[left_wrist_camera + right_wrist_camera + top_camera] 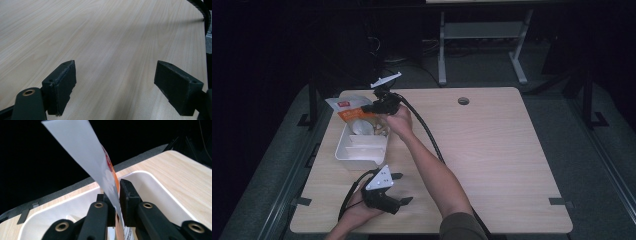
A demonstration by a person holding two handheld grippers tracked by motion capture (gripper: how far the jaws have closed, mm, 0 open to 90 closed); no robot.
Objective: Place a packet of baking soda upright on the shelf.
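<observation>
I see my left gripper [401, 188] is black, with a grey three-cornered plate [380, 179] on top that has little dark dots on it. In the left gripper view its two jaws are thick black blocks with rough, worn edges, and a round brass ring [28, 92] sits in the black arm beside one. My right gripper [374, 106] is black too, with its own grey plate [386, 79]. A fat, ribbed black cable [428, 132] trails from it. In the right gripper view I count four brass rings [99, 205] on its black arms. A dark sleeve [462, 226] covers my right upper arm.
</observation>
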